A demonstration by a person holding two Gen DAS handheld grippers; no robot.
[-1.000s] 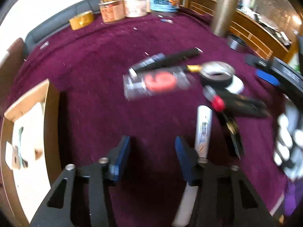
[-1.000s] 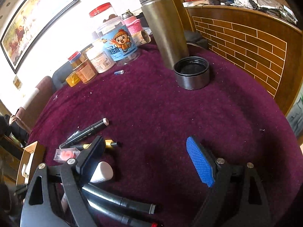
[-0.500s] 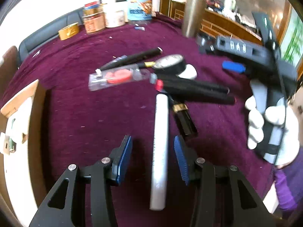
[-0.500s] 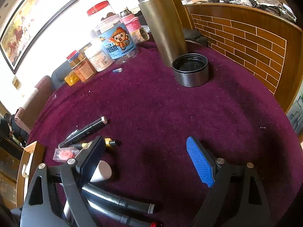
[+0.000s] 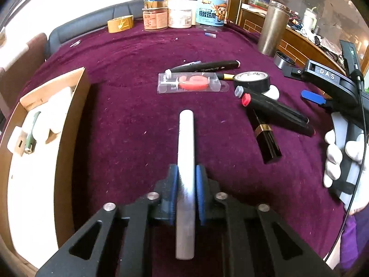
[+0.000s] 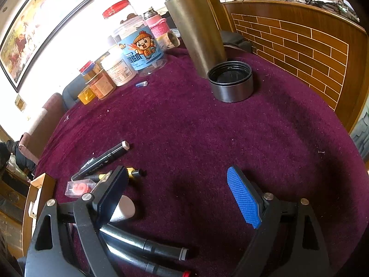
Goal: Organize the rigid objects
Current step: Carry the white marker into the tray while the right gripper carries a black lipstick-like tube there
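Now the left gripper was closing on the white tube, which lay lengthwise between its blue pads, well in from the table's edges, apparently bound for the cardboard box at the left edge. Meanwhile the right gripper hung wide and empty over the markers.

Fuzzy tablecloth (matt); glossy tube
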